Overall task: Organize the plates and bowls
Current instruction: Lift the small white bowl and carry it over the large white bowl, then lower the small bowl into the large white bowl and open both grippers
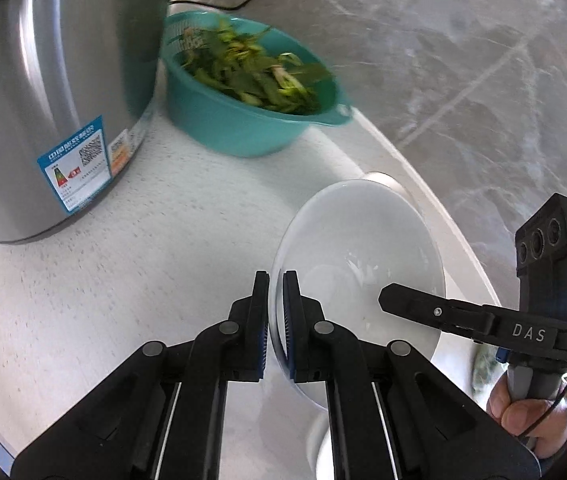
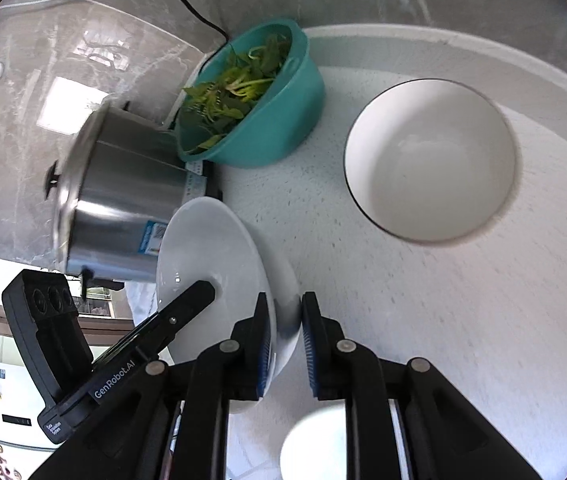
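Note:
My left gripper (image 1: 276, 280) is shut on the rim of a white bowl (image 1: 357, 248) and holds it tilted above the white counter (image 1: 143, 264). In the right wrist view the same bowl (image 2: 211, 264) stands on edge, and my right gripper (image 2: 286, 304) has its jaws on either side of the bowl's rim with a gap on the right side. The left gripper's finger (image 2: 179, 312) reaches into that bowl. A second white bowl with a dark rim (image 2: 431, 160) sits upright on the counter to the right. Another white dish (image 2: 311, 444) shows below my right gripper.
A steel pot with a blue label (image 1: 43, 92) stands at the left. A teal bowl of green leaves (image 1: 251, 84) sits behind it by the grey marble wall (image 1: 463, 60). A black cable (image 2: 187, 0) runs along the wall.

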Demonstrator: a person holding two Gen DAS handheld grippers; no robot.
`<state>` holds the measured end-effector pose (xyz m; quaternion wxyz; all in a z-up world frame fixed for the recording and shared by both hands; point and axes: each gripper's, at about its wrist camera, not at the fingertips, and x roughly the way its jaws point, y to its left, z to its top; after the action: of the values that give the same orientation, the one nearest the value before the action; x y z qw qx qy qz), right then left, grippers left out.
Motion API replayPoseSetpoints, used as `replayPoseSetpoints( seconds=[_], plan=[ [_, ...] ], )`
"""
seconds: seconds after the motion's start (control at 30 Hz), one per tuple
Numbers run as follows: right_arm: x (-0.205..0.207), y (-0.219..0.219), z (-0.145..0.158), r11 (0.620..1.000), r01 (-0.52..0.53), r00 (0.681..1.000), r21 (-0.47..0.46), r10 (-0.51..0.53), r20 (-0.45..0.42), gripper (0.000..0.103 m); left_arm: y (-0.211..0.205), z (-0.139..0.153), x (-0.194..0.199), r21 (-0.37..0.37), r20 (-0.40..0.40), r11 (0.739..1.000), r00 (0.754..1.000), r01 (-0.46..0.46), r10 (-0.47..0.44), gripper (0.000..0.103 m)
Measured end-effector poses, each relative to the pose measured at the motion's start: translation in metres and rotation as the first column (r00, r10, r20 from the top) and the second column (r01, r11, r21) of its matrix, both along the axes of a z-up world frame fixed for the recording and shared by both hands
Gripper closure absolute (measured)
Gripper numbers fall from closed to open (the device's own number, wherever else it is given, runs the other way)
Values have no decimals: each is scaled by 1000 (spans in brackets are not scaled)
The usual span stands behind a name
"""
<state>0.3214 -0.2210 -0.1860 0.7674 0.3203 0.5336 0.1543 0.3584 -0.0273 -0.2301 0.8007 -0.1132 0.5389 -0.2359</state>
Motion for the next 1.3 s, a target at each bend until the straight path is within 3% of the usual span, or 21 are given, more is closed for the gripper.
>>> replayPoseSetpoints(
  seconds=[0.37, 0.7, 0.9, 1.3],
  plan=[
    [-86, -30, 27, 998, 57, 998, -14, -56, 21, 84, -34, 28, -78, -37, 8, 990, 990, 138, -138, 98],
    [-146, -49, -6, 992, 126, 991, -5, -126, -41, 84, -55, 1, -144, 9, -46, 970, 969, 242, -241, 98],
    [-155, -49, -27, 988, 151, 986, -13, -151, -74, 84, -62, -24, -158, 38, -67, 963, 963, 266, -263, 98],
    [-149, -39, -50, 988, 129, 985, -88, -138, -103, 84, -76, -57, -145, 105, -86, 953, 958, 283, -275, 98]
  ],
)
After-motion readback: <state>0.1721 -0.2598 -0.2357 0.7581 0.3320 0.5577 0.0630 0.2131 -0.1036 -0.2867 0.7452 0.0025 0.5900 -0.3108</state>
